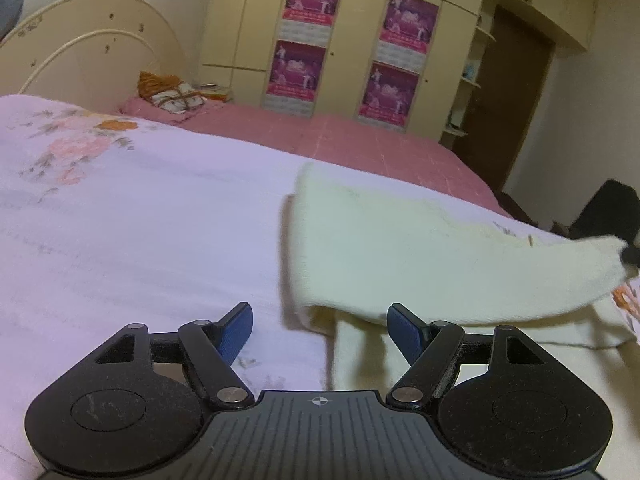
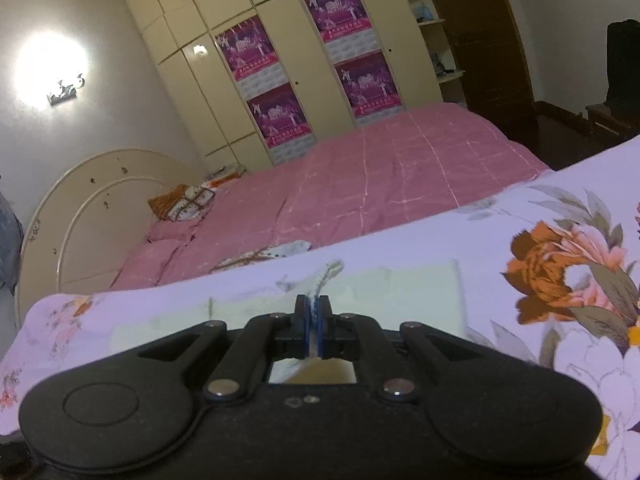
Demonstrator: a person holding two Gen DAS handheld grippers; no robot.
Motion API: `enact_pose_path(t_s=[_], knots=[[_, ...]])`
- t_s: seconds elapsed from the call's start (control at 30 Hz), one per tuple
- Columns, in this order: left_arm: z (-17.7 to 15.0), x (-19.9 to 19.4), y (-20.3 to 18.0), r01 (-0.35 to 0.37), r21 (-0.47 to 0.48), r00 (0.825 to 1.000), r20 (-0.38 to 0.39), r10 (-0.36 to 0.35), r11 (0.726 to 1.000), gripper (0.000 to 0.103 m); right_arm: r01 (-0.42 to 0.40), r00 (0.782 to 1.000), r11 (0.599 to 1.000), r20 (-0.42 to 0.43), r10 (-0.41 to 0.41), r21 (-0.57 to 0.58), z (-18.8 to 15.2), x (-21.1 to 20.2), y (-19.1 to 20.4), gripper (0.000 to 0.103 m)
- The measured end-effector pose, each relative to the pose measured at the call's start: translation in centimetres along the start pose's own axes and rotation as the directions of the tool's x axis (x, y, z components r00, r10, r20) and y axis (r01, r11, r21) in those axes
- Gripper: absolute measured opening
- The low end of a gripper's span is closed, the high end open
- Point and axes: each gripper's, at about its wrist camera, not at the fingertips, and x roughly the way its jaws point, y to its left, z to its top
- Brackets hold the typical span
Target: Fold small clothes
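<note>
left gripper (image 1: 320, 330): jaws held wide apart, nothing gripped, near edge of cream cloth (image 1: 400, 248) just beyond | right gripper (image 2: 313, 312): closed on the cloth's edge | cloth: spread on floral sheet (image 1: 140, 220), right corner lifted

No wording can be read anywhere. Far ahead of the grippers, four magenta paper posters (image 1: 313, 0) are stuck on the cream wardrobe doors (image 1: 236, 20); each carries lines of print, but the print is too small and blurred to make out. The right wrist view shows the same posters (image 2: 248, 46) equally unreadable.
</note>
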Motion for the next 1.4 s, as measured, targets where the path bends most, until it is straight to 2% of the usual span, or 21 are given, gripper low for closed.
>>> enact_pose_path(t_s=[0.13,0.23,0.3,0.4,0.43,0.73,0.93,1.13,1.2,1.27,1.33,1.4], knots=[[0.1,0.0,0.0,0.017,-0.007,1.000,-0.004,-0.017,1.000,0.075,0.020,1.000,1.000,-0.001,-0.020,0.009,-0.4,-0.3,-1.1,0.004],[-0.3,-0.1,-0.4,0.043,0.032,0.999,-0.019,-0.042,0.999,0.075,0.030,1.000,0.999,0.005,-0.030,0.025,-0.6,-0.8,-1.8,0.004],[-0.6,-0.3,-0.4,0.016,0.033,1.000,-0.010,-0.016,0.999,0.075,0.035,0.999,0.999,0.009,-0.035,0.028,-0.4,-0.9,-2.2,0.004],[-0.3,-0.2,0.6,0.014,-0.049,1.000,0.004,-0.014,0.999,0.074,0.043,0.999,0.999,0.009,-0.043,0.025,-0.3,-1.1,-2.8,0.004],[-0.2,0.0,0.6,0.011,-0.049,1.000,-0.002,-0.011,0.999,0.074,0.046,0.999,0.999,0.008,-0.047,0.026,-0.4,-1.2,-3.1,0.004],[-0.1,0.8,0.5,-0.011,0.025,0.999,-0.033,0.012,1.000,0.074,0.077,0.997,0.996,-0.023,-0.076,0.033,-1.8,-1.9,-5.2,0.004],[-0.1,0.3,0.7,-0.008,0.032,0.999,-0.041,0.010,0.999,0.074,0.079,0.997,0.996,-0.016,-0.079,0.039,-2.2,-2.7,-5.8,0.004],[0.2,-0.8,1.1,-0.026,0.031,0.999,-0.033,0.027,0.999,0.074,0.103,0.993,0.994,-0.065,-0.100,0.045,-3.2,-1.9,-6.8,0.004],[1.5,-3.0,0.8,0.001,0.010,0.998,0.057,-0.002,1.000,0.074,0.106,0.992,0.993,-0.071,-0.103,0.042,-3.5,-1.9,-6.8,0.004],[2.8,-4.0,-0.5,0.050,0.039,0.991,0.119,-0.055,0.998,0.074,0.110,0.991,0.993,-0.077,-0.107,0.034,-3.7,-1.8,-6.9,0.004],[3.6,-2.8,-2.2,0.117,0.080,0.988,0.090,-0.124,0.990,0.074,0.116,0.990,0.993,-0.084,-0.114,0.031,-3.9,-1.4,-7.0,0.004],[3.3,-0.7,-3.4,0.160,0.119,0.985,0.040,-0.165,0.980,0.074,0.123,0.989,0.992,-0.088,-0.120,0.033,-4.1,-1.2,-7.0,0.004]])
